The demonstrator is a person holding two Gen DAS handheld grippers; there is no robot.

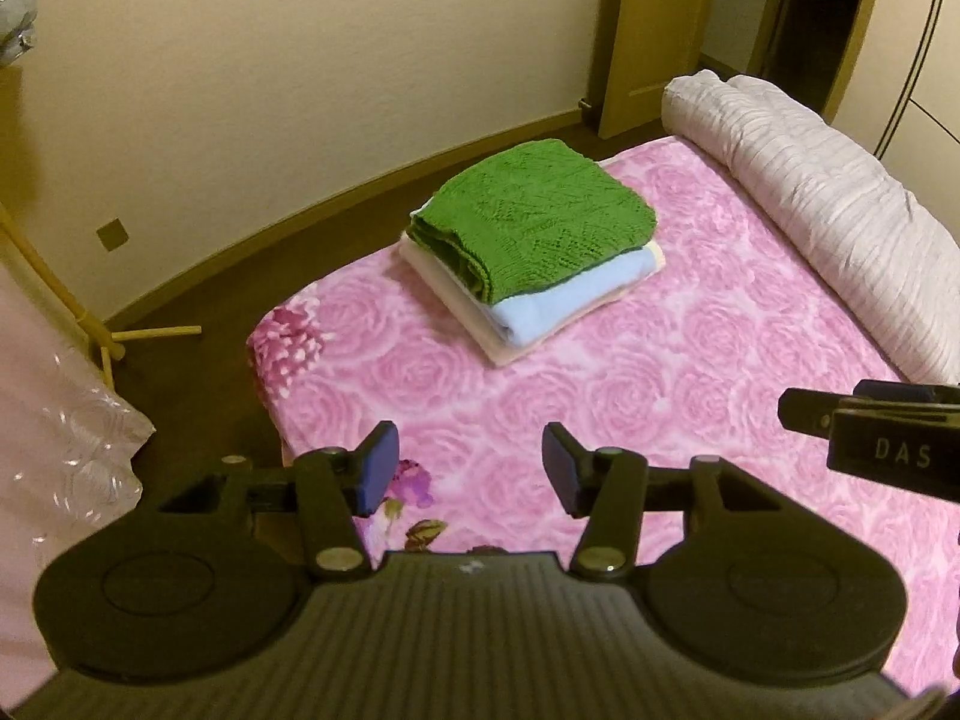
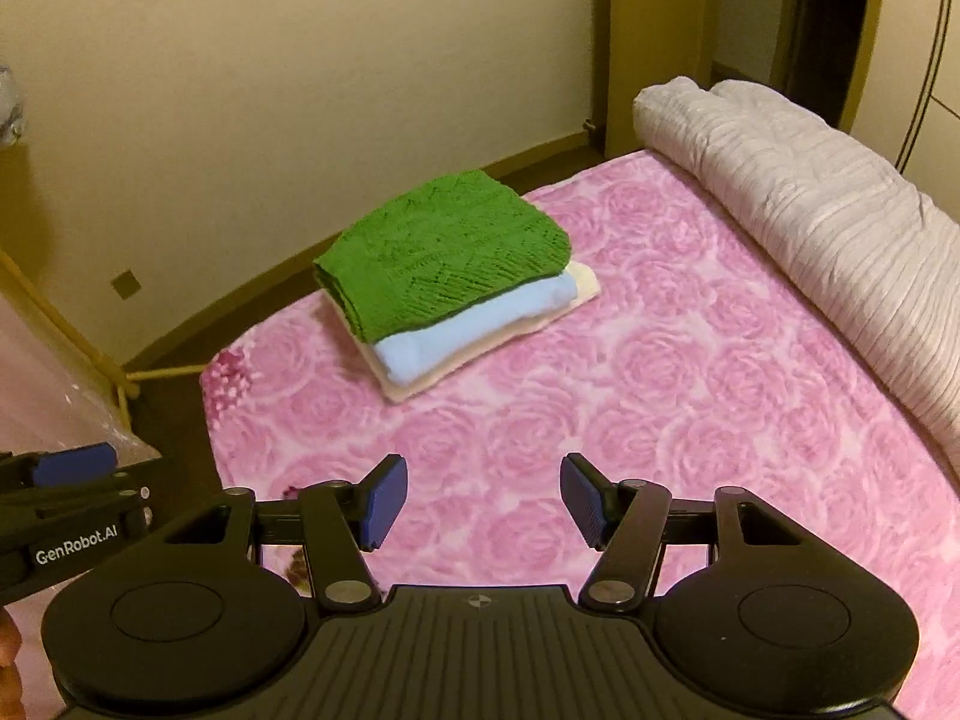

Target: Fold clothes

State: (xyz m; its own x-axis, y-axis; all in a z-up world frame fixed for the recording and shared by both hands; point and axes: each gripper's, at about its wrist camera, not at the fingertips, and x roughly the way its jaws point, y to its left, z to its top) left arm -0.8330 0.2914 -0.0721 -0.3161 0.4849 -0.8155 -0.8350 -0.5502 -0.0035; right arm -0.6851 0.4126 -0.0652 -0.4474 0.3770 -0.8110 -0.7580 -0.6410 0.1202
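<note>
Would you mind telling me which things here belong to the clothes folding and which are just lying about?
Part of the job:
- green knit sweater, folded, top of the stack
- light blue garment beneath it
- cream garment at the bottom
- left gripper and right gripper, jaws open, empty

Just lying about:
- rolled white quilt
- pink rose blanket
- wooden stand

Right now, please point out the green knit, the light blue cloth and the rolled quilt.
green knit (image 1: 534, 216), left wrist view, top face.
light blue cloth (image 2: 480, 330), right wrist view, front folded edge.
rolled quilt (image 2: 810, 216), right wrist view, ribbed upper side.

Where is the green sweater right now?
In both wrist views the folded green sweater tops a pile, over a light blue garment, on the pink rose blanket near the bed's far-left edge, by the wall.
</note>
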